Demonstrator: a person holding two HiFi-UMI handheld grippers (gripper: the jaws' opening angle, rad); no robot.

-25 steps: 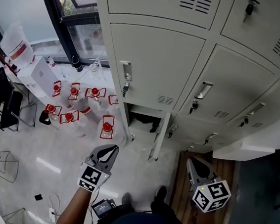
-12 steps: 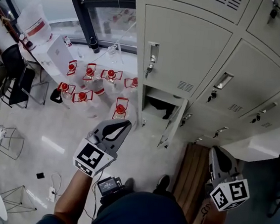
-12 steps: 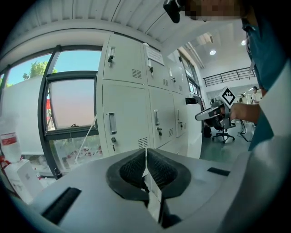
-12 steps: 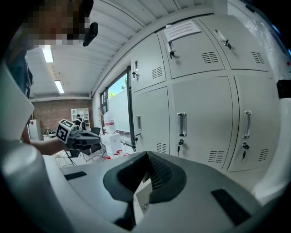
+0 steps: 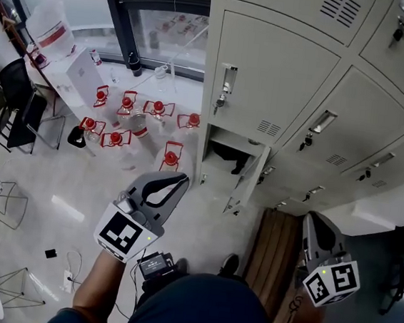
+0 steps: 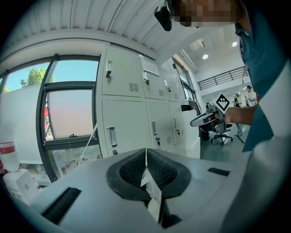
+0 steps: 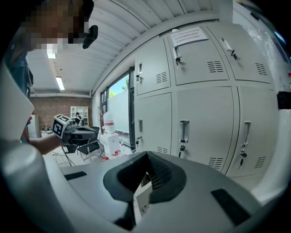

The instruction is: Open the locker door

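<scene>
Locker door (image 5: 247,185) in the bottom row, leftmost column, is standing ajar, with the compartment (image 5: 224,152) behind it showing (something dark is sitting in there, can't ID it). It's holding the same angle as a second ago, so nothing is acting on it. What's changing: both grippers are coming up and away from it. In the head view the left gripper (image 5: 183,181) is looming larger than a second ago and is now pointing roughly level at the middle row. The right gripper (image 5: 312,222) is drifting right and up a little, hanging over the brown board (image 5: 271,250). Both are clenched on nothing: pads are meeting tip to tip in each gripper view, with only lockers showing beyond. Neither is touching the door, and both are sitting well apart from it. My read: the open step on that bottom door is looking done and the person is straightening up, or they're lining up on the closed door above, whose handle (image 5: 227,81) is sitting near the left gripper's line. For a pull on that handle, the left jaws are going to need opening first.
</scene>
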